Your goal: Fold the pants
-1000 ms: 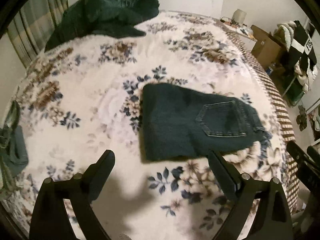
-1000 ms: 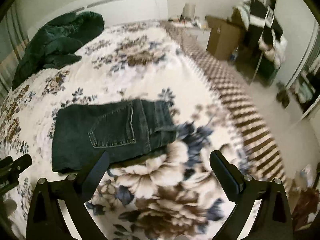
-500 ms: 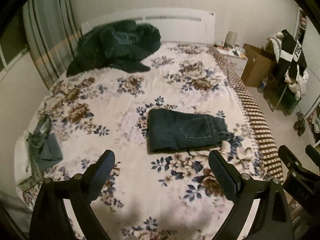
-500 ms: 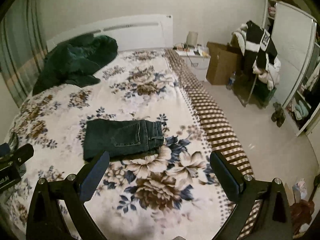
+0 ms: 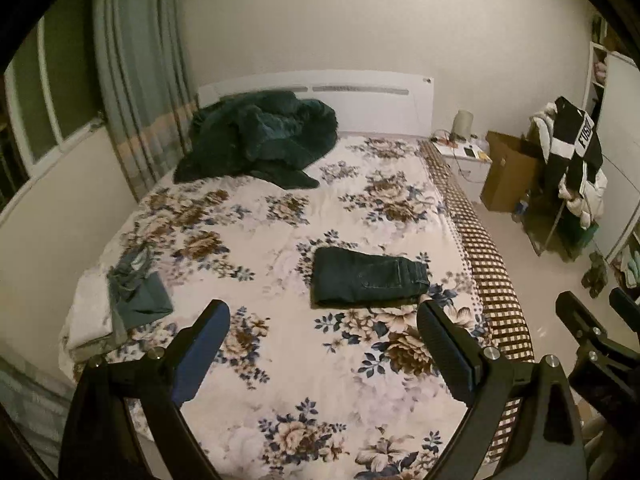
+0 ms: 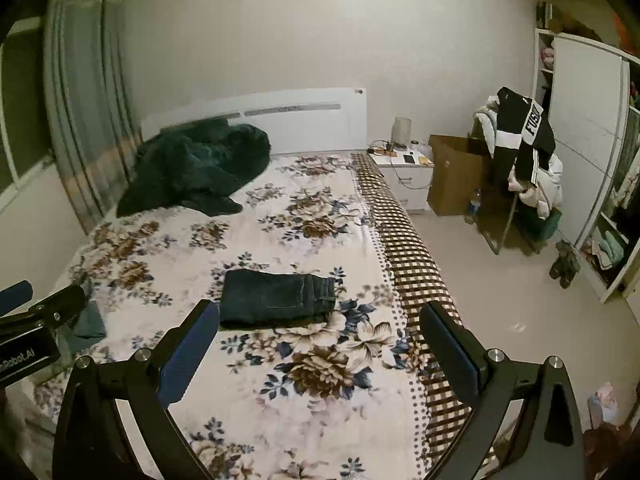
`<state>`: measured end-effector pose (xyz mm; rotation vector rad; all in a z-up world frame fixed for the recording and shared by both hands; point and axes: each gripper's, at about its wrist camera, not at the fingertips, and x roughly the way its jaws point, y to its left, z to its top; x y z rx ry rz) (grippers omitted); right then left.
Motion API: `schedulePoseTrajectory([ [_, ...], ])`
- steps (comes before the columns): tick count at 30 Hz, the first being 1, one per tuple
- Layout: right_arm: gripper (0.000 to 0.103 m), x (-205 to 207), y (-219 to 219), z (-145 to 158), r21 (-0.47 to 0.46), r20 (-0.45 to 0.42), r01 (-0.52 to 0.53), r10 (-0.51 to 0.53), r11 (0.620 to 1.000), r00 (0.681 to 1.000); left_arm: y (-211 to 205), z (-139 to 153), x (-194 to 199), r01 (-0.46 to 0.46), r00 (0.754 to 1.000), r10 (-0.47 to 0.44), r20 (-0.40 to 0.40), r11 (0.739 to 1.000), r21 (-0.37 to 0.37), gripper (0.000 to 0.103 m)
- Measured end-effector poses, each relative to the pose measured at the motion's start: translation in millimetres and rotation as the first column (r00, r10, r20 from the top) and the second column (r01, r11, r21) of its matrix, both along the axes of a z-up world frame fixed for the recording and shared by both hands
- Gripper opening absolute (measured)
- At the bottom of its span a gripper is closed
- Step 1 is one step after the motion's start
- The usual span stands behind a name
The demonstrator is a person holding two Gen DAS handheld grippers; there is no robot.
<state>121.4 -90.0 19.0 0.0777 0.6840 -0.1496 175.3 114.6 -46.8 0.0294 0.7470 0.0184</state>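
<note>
The dark blue jeans [image 5: 366, 278] lie folded into a compact rectangle on the floral bed cover [image 5: 256, 240], waistband to the right; they also show in the right wrist view [image 6: 276, 298]. My left gripper [image 5: 322, 332] is open and empty, held well back from and above the jeans. My right gripper [image 6: 318, 334] is open and empty too, also far back from them. Each gripper's body shows at the edge of the other's view.
A dark green blanket [image 5: 260, 140] is heaped at the bed's head. A grey-green garment [image 5: 138, 292] lies at the bed's left edge. A nightstand [image 6: 404, 172], a cardboard box [image 6: 454, 176] and a clothes-laden rack [image 6: 524, 152] stand right of the bed.
Both grippers have pulled back and up from the bed; the folded jeans now look much smaller and the whole room is in view. The jeans have not moved.
</note>
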Motion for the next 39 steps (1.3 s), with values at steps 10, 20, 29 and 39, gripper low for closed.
schedulePoseTrajectory([
  [10,0.102,-83.1,6.0,88.4,-0.013,0.051,-0.041,0.042,0.999,0.998,-3.2,43.1,-55.7,-0.005,1.0,0.005,0.03,1.0,-0.013,0.096],
  [20,0.103,-108.7,8.8,123.5,-0.032,0.032,-0.039,0.04,0.999,0.999,-3.9,53.7,-70.7,0.025,0.999,-0.025,0.033,1.0,0.002,0.103],
  [29,0.103,-106.0,-1.5,126.7,-0.034,0.036,-0.031,0.033,0.999,0.999,-2.6,58.4,-71.9,0.014,0.999,-0.015,0.04,1.0,0.01,0.103],
  [39,0.103,-105.2,-5.0,127.4,-0.034,0.037,-0.034,0.035,0.999,0.999,-1.8,58.1,-70.8,0.015,0.999,-0.015,0.044,1.0,0.014,0.103],
])
